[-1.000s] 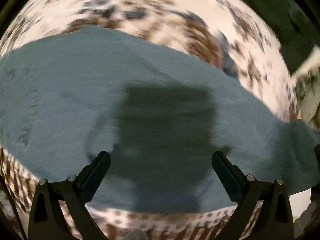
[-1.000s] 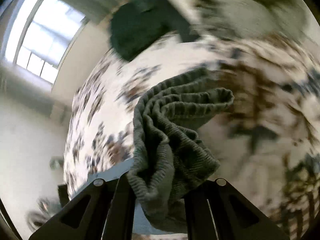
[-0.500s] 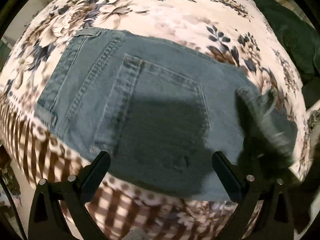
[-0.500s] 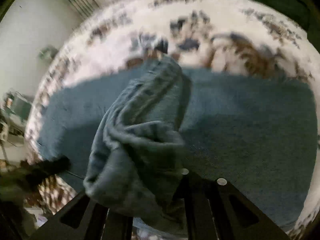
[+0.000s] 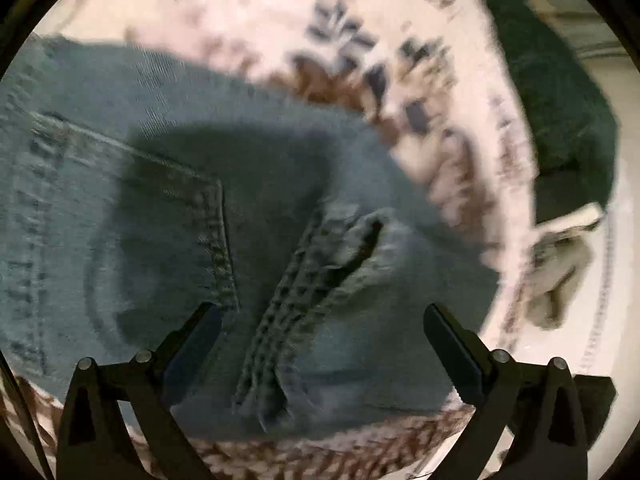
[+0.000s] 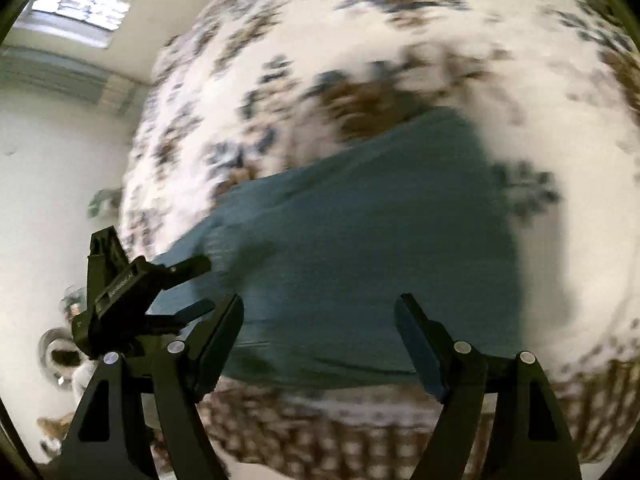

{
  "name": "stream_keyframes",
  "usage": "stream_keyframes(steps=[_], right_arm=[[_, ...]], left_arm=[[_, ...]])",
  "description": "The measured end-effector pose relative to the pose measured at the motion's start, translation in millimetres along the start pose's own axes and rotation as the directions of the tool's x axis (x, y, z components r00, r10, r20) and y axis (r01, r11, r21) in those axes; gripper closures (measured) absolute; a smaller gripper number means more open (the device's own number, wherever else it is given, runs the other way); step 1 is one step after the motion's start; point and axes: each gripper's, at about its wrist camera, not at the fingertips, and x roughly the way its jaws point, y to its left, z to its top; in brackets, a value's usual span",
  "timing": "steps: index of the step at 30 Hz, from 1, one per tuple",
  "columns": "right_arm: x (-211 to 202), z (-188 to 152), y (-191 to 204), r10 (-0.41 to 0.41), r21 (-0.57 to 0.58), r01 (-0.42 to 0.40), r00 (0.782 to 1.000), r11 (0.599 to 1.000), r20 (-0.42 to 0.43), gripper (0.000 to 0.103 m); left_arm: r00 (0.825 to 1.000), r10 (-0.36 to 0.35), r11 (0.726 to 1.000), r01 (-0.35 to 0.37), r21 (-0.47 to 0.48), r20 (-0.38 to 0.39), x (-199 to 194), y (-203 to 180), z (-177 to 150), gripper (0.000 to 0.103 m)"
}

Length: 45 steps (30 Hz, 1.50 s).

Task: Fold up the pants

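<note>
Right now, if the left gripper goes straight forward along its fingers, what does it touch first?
Probably the hem fold of the jeans, bunched between the open left gripper fingers; depth is unclear.

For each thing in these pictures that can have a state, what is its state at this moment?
Jeans: lying on the floral bedspread, one hem end folded over on top, back pocket facing up.
Left gripper: jaws open, holding nothing.
Right gripper: jaws open, holding nothing, above the jeans.
</note>
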Motion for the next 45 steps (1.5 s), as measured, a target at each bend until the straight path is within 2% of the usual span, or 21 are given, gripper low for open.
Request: stream_keyframes(steps=[3, 7, 8, 9, 11, 12, 13, 15, 18, 20, 22, 25, 29, 31, 32, 34, 36, 40, 42, 43, 45], right_arm=[[11, 7, -28, -0.060, 0.041, 0.061, 0.998, 0.997, -0.010, 0.023], [32, 16, -51, -0.096, 0.073, 0.098, 0.995, 0.993, -0.027, 0.023], [34, 18, -54, -0.098, 0.077, 0.100, 0.995, 0.992, -0.027, 0.023], [35, 18, -56, -0.104, 0.077, 0.106, 0.994, 0.991, -0.025, 0.023], [40, 20, -57, -0.117, 0.074, 0.118, 0.993, 0.990, -0.025, 0.023], [42, 21, -57, -0.121, 0.073, 0.122, 0.992, 0.990, -0.024, 0.023], [41, 20, -56, -0.127, 0.071, 0.128, 0.992, 0.989, -0.024, 0.023], [42, 21, -53, -0.130, 0.069, 0.132, 0.991, 0.989, -0.027, 0.023], [38, 24, -45, -0.117, 0.069, 0.119, 0.993, 0.990, -0.029, 0.023], [37, 24, -38, -0.122, 0.048, 0.123, 0.992, 0.991, -0.037, 0.023], [43, 24, -33, -0.146, 0.023, 0.148, 0.987, 0.989, -0.059, 0.023], [60, 24, -30, -0.206, -0.016, 0.206, 0.974, 0.978, -0.093, 0.023], [69, 28, -23, -0.251, -0.037, 0.248, 0.962, 0.968, -0.110, 0.023], [68, 29, -18, -0.240, -0.029, 0.238, 0.964, 0.971, -0.115, 0.023], [67, 30, -14, -0.235, -0.023, 0.234, 0.965, 0.972, -0.119, 0.023], [66, 29, -5, -0.234, -0.026, 0.233, 0.964, 0.972, -0.126, 0.023], [66, 28, 11, -0.234, -0.039, 0.231, 0.964, 0.972, -0.126, 0.023], [71, 22, 50, -0.240, -0.090, 0.230, 0.963, 0.969, -0.121, 0.023], [79, 19, 72, -0.234, -0.126, 0.219, 0.965, 0.968, -0.117, 0.023], [85, 17, 85, -0.236, -0.149, 0.218, 0.965, 0.965, -0.115, 0.023], [97, 14, 100, -0.242, -0.176, 0.220, 0.963, 0.960, -0.117, 0.023]], left_arm=[[0.994, 0.111, 0.993, -0.110, 0.046, -0.018, 19, -8, 2, 0.000], [0.973, 0.230, 0.960, -0.232, 0.154, 0.032, 29, -35, 0, 0.005], [0.965, 0.256, 0.945, -0.263, 0.197, 0.057, 33, -46, -3, 0.012], [0.957, 0.279, 0.930, -0.289, 0.225, 0.076, 35, -52, -4, 0.037], [0.932, 0.338, 0.883, -0.362, 0.300, 0.129, 43, -70, -13, 0.052], [0.927, 0.347, 0.870, -0.375, 0.319, 0.143, 45, -74, -16, 0.070], [0.924, 0.347, 0.863, -0.382, 0.330, 0.163, 44, -78, -19, 0.079], [0.919, 0.342, 0.857, -0.391, 0.336, 0.199, 36, -80, -26, 0.088], [0.908, 0.328, 0.867, -0.399, 0.297, 0.262, 6, -70, -29, 0.089], [0.899, 0.348, 0.873, -0.414, 0.259, 0.265, -1, -55, -24, 0.089], [0.910, 0.347, 0.881, -0.400, 0.254, 0.229, 10, -39, -20, 0.088], [0.908, 0.356, 0.870, -0.409, 0.276, 0.222, 15, -35, -17, 0.083], [0.950, 0.248, 0.941, -0.283, 0.185, 0.192, -10, -20, -14, 0.072], [0.966, 0.145, 0.976, -0.175, 0.127, 0.216, -33, -7, -14, 0.050], [0.961, 0.073, 0.992, -0.097, 0.079, 0.266, -55, 6, -17, 0.041], [0.936, -0.010, 1.000, 0.006, 0.014, 0.351, -82, 27, -24, 0.004], [0.908, -0.012, 0.994, 0.058, -0.096, 0.418, -105, 55, -31, 0.003], [0.872, 0.100, 0.929, 0.091, -0.359, 0.480, -128, 134, -43, 0.004], [0.849, 0.143, 0.858, 0.151, -0.492, 0.509, -129, 176, -58, 0.004], [0.835, 0.159, 0.794, 0.209, -0.571, 0.527, -130, 200, -66, 0.004], [0.812, 0.189, 0.701, 0.282, -0.655, 0.552, -125, 222, -81, 0.005]])
